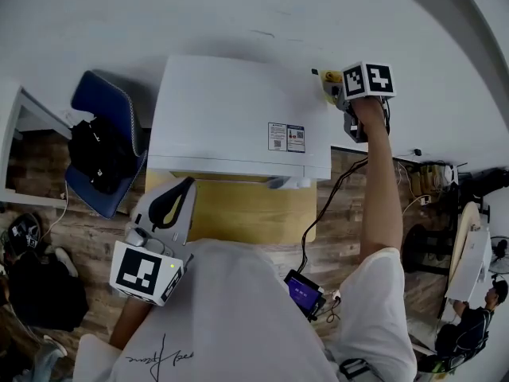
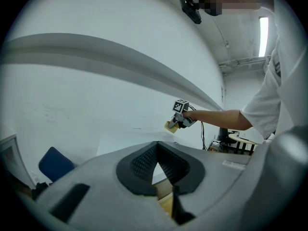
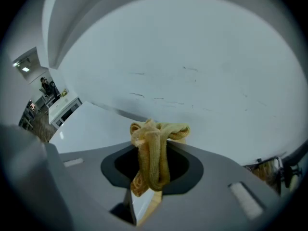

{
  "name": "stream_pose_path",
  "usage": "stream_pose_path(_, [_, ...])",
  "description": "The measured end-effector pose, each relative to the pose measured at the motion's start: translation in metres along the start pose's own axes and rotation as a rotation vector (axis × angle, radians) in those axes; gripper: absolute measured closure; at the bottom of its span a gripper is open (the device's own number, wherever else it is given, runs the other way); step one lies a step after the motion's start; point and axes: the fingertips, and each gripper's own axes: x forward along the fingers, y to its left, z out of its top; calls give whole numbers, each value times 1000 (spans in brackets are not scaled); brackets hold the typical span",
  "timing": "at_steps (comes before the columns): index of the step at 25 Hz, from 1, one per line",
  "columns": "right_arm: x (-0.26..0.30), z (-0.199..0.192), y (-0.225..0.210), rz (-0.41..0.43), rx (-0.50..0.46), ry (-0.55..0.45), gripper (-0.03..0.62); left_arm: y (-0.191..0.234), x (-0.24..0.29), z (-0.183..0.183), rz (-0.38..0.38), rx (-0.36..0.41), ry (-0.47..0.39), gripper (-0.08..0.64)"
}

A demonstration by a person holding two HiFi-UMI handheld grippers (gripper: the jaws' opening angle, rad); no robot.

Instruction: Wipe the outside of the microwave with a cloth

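White microwave (image 1: 238,114) on wooden stand (image 1: 246,212), near wall. Right gripper (image 1: 340,94) at its far right corner, jaws clamped on bunched yellow cloth (image 3: 153,153). Left gripper (image 1: 169,207) by front edge, jaws together, empty. Judged step: wiping top's back corner. Next: sweep cloth along top or down right side, pressed flat. Cloth-to-surface contact unclear; door and sides hidden.

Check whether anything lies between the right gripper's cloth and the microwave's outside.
Nothing visible does. The yellow cloth, clamped in the right gripper, is at the white microwave's far right top corner. The top carries only label stickers near its front edge.
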Motion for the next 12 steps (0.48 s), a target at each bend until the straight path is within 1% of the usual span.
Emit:
stream_pose_path(3, [11, 5, -14, 1, 66, 76, 476, 4, 3, 0, -21, -1, 6, 569])
stream_pose_path(5, [18, 6, -19, 5, 94, 120, 476, 7, 4, -1, -25, -6, 11, 569])
stream_pose_path(9, [33, 1, -26, -26, 116, 207, 476, 16, 7, -4, -27, -24, 21, 569])
stream_pose_path(12, [39, 0, -25, -39, 126, 245, 477, 21, 9, -6, -33, -33, 21, 569])
